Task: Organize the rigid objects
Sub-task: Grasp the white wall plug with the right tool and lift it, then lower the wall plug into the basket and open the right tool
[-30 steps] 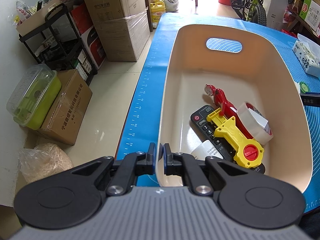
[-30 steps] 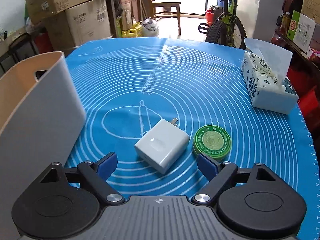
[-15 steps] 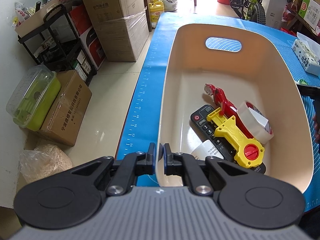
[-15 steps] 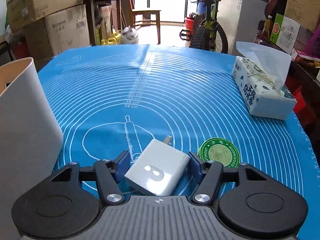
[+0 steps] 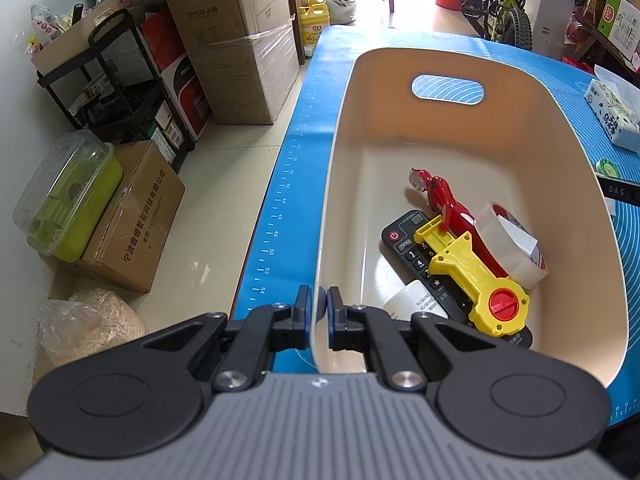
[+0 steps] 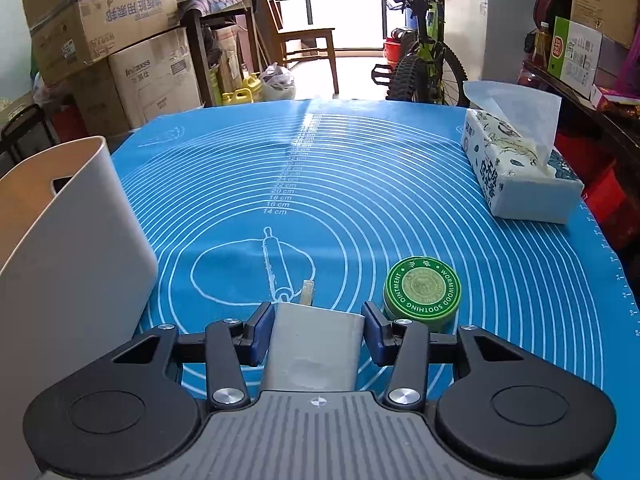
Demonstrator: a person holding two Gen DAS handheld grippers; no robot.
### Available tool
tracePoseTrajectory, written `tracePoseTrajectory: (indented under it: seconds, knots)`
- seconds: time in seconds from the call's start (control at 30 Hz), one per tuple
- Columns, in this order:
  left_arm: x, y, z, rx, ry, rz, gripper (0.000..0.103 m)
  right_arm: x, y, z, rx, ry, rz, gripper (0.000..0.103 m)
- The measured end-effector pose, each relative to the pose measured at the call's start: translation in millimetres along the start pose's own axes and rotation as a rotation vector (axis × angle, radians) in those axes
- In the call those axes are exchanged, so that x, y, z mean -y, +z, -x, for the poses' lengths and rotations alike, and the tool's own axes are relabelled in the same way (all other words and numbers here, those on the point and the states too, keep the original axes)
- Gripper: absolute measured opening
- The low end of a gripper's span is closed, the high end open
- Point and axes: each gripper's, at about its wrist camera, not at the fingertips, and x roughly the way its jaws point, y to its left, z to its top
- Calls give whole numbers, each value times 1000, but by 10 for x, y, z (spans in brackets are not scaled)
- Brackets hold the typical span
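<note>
My left gripper (image 5: 318, 312) is shut on the near rim of the cream bin (image 5: 568, 128). In the bin lie a red figure (image 5: 440, 196), a black remote (image 5: 408, 252), a yellow toy tool (image 5: 480, 280), a tape roll (image 5: 516, 244) and a white item (image 5: 412, 302). My right gripper (image 6: 318, 330) is shut on the white charger (image 6: 316, 340), its prongs pointing forward, above the blue mat (image 6: 340, 168). A green ointment tin (image 6: 422, 292) sits on the mat just right of the charger. The bin's outer wall (image 6: 72, 264) stands to the left in the right wrist view.
A tissue pack (image 6: 516, 172) lies at the mat's right edge. The mat's left edge (image 5: 280, 216) drops to the floor, where cardboard boxes (image 5: 136, 216), a green container (image 5: 68, 196) and a black rack (image 5: 116, 88) stand. A bicycle (image 6: 420, 60) and chair (image 6: 304, 40) are beyond the table.
My right gripper moved forward around the white charger, closed on it and lifted it. My left gripper stayed shut on the bin rim.
</note>
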Motion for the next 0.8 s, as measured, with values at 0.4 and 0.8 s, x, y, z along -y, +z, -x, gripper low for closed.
tracePoseTrajectory:
  seconds: [0.4, 0.8]
  knots:
    - [3, -7, 1, -1, -3, 4, 9, 10, 7, 224, 23, 14, 42, 50]
    - [2, -8, 3, -1, -4, 8, 9, -9, 174, 536, 86, 43, 64, 50]
